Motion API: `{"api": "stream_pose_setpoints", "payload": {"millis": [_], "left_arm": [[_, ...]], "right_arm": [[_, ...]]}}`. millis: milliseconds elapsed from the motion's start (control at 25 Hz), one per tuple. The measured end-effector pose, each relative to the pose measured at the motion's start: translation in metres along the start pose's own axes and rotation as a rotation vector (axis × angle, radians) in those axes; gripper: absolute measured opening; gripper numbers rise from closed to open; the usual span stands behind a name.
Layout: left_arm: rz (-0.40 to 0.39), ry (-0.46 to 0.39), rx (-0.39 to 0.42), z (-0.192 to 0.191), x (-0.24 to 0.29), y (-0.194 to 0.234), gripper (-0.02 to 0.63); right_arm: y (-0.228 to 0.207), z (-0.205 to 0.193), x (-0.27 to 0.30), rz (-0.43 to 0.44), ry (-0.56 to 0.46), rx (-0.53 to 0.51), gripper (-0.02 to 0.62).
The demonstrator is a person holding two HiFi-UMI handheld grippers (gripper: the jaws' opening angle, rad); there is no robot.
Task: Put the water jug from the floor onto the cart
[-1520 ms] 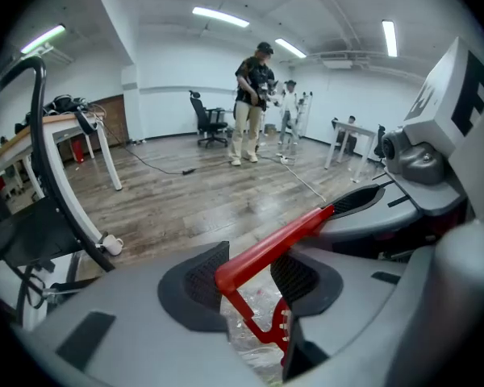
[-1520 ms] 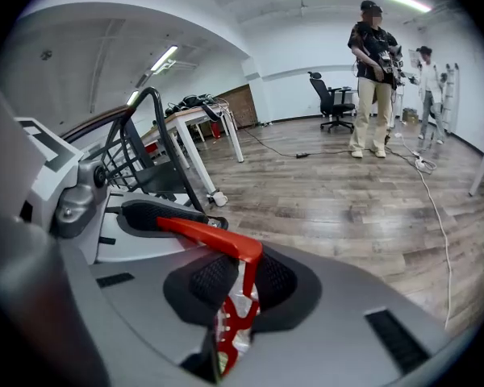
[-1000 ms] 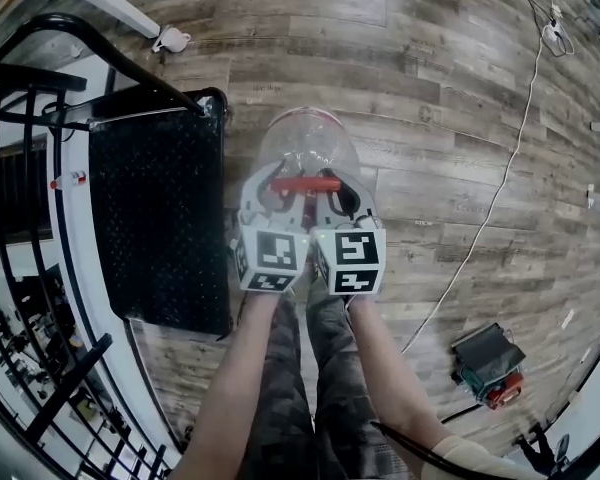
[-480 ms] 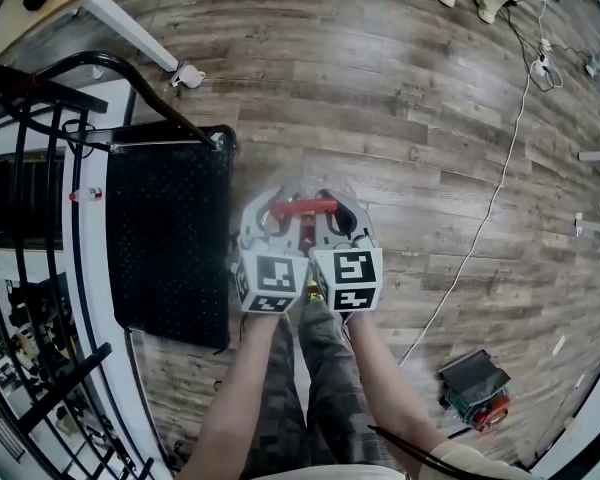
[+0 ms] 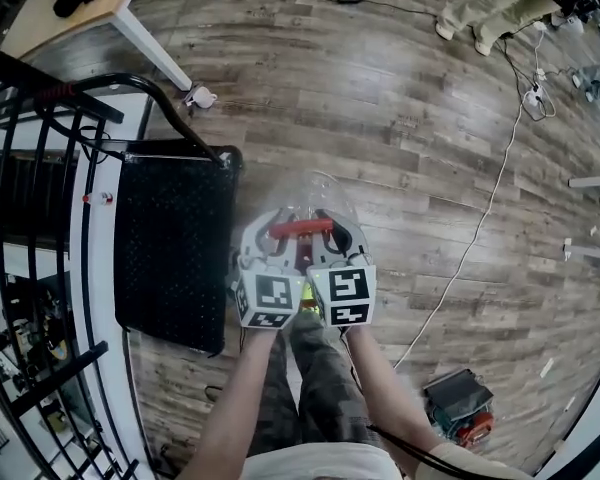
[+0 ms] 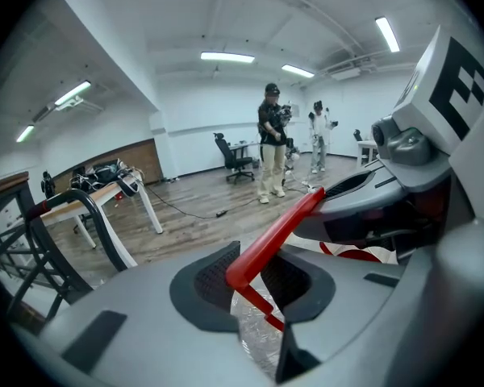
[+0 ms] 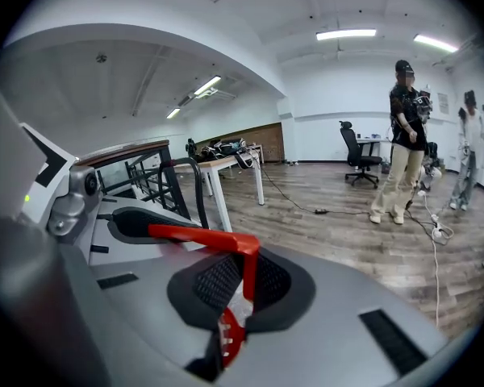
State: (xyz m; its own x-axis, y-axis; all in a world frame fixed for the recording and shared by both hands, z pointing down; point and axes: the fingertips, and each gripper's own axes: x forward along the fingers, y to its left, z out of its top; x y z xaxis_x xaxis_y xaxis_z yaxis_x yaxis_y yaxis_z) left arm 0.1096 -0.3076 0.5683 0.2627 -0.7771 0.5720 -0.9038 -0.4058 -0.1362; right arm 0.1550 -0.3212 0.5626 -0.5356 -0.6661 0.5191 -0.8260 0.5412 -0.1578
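- Mostly the water jug (image 5: 318, 190) is hidden: in the head view the two grippers cover it, and only a clear, rounded shoulder shows beyond them. Its base cannot be seen.
- From the gripper views only a scrap of crinkled clear plastic shows below the fingers (image 6: 212, 278); the rest is cut off by the grey gripper bodies.
- The jug's red handle (image 5: 302, 227), a flat straight bar with thinner struts running down from it, runs across between both grippers.
- The left gripper (image 5: 268, 240) has just been closing, and its dark mesh-textured pads are now clamped on one end of the bar.
- The right gripper (image 5: 332, 238) has its fingers pressed together on a thin upright strut at the other end.
- The two grippers sit side by side, their marker cubes nearly touching.
- The jug is held over the wood-plank floor (image 5: 410, 118), just beside the right edge of the cart (image 5: 170, 238) and not on it.
- The cart's deck is a flat black slab with a dotted, non-slip texture, and a bent black tube rises from its far end.
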Motion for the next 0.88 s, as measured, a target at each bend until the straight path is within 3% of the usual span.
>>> {"api": "stream_pose_setpoints", "payload": {"millis": [480,880], "left_arm": [[0.061,-0.021,0.016,0.067,-0.06,0.019,0.067],[0.096,-0.01,-0.034,0.063,-0.103,0.033,0.061]], "right_arm": [[0.025,0.078,-0.042,0.078,-0.039,-0.065,0.018],[0.066,0.09,-0.058,0.126,-0.023,-0.107,0.017]]}}
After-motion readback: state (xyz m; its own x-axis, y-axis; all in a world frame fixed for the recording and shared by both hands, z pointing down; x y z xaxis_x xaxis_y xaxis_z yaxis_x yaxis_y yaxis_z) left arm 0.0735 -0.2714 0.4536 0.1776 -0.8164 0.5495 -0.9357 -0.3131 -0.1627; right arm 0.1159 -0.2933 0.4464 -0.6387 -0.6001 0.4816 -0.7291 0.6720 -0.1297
